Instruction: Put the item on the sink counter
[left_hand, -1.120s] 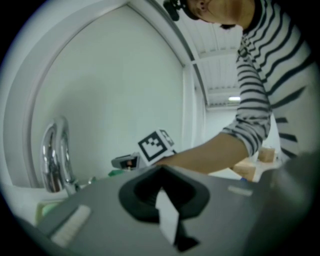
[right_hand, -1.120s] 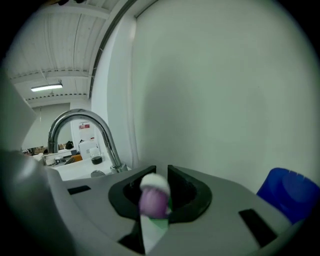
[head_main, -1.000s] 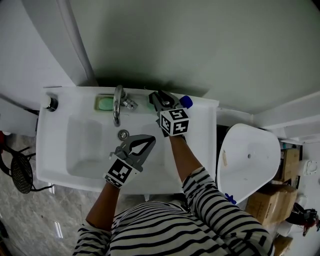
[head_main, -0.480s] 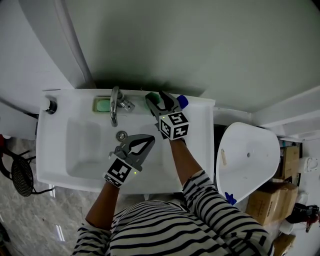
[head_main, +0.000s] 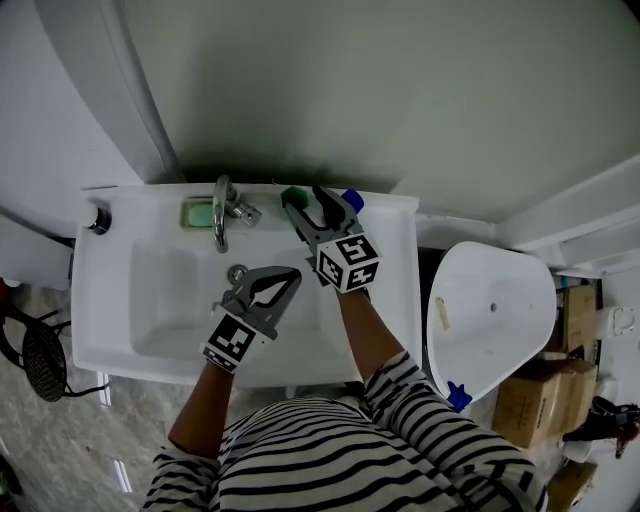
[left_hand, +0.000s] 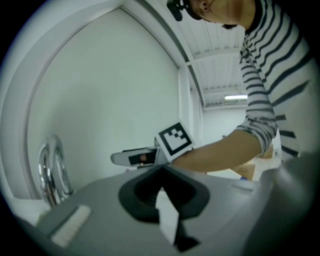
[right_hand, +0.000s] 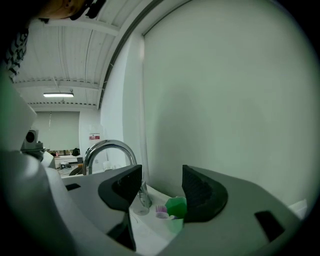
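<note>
A small green cup (right_hand: 176, 207) with a toothbrush (right_hand: 161, 212) in it stands on the white sink counter (head_main: 388, 262) by the wall, right of the tap (head_main: 219, 210). In the head view only a bit of the green cup (head_main: 291, 195) shows by the jaws. My right gripper (head_main: 306, 202) hangs just above it; its jaws have just been opening and stand wide, pads clear of the cup. From the right gripper (right_hand: 160, 187) view the cup lies low between and beyond the jaws. My left gripper (head_main: 292, 276) is shut and empty over the basin; the left gripper (left_hand: 161, 172) view shows its jaws together.
A green soap dish (head_main: 200, 213) sits left of the tap, a blue-capped bottle (head_main: 352, 200) right of the cup. The drain (head_main: 237, 273) is in the basin. A white toilet (head_main: 490, 320) stands at the right, with cardboard boxes (head_main: 535, 405) beyond it.
The right gripper's jaws have gone from nearly closed on the green cup to wide, letting it go, and the gripper has risen. The left gripper stays put.
</note>
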